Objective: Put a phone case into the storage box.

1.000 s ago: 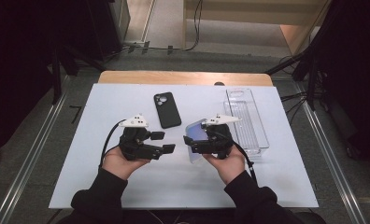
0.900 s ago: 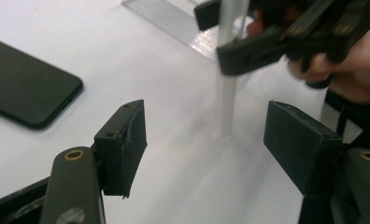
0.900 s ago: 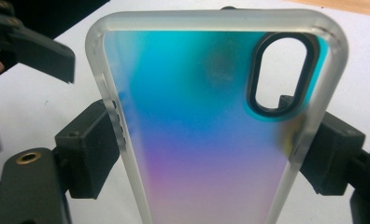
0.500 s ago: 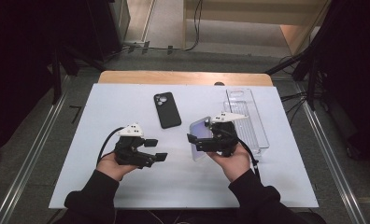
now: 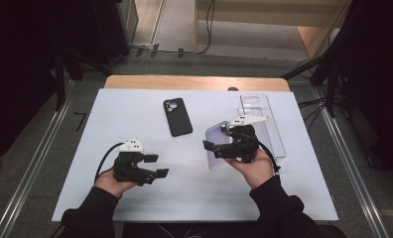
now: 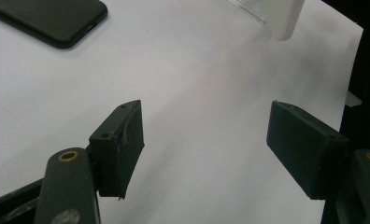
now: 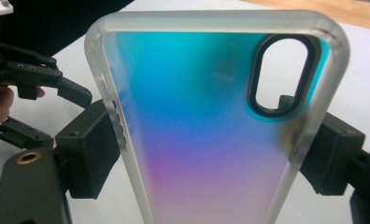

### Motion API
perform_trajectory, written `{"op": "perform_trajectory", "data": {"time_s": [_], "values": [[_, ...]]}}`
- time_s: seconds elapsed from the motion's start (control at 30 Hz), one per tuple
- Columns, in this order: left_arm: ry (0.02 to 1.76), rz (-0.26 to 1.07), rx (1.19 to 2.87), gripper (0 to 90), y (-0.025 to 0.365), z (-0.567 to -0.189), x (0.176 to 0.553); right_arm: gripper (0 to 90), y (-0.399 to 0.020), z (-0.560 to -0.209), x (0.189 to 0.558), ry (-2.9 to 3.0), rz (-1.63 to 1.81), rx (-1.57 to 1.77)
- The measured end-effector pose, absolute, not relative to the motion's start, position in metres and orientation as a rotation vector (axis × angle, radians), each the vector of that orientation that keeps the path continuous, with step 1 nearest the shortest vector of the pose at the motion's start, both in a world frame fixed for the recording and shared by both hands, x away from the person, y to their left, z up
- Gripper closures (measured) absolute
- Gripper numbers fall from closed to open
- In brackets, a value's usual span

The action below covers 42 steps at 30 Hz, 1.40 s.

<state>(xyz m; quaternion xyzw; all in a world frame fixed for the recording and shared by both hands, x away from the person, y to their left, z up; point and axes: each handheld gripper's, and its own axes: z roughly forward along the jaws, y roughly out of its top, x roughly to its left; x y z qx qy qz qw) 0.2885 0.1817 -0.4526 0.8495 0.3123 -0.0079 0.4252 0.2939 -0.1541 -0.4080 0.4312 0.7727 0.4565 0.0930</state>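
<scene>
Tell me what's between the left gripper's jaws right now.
Nothing: the left gripper is open over bare white table. The black phone lies beyond. The iridescent phone case sits in the right gripper.

On the table [image 5: 135,114], the phone [image 5: 177,116] lay toward the far edge, near the middle. The clear tray [image 5: 269,126] lay by the right edge, well right of the phone. The phone case [image 5: 215,146] stood between phone and tray, nearer the person, held across its sides in the right gripper [image 5: 212,148]. The left gripper [image 5: 157,166] was above the near-left part, apart from everything.
</scene>
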Motion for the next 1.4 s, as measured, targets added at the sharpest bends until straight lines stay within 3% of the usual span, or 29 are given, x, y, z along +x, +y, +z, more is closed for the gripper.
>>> {"op": "perform_trajectory", "data": {"time_s": [1.03,1.4], "values": [[0.865,-0.007,2.105,28.2,0.199,-0.458,0.283,15.4,-0.222,-0.357,0.316,2.153,1.384,1.331],[0.866,-0.01,2.109,28.2,0.198,-0.458,0.284,15.4,-0.239,-0.354,0.325,2.099,1.334,1.382]]}}
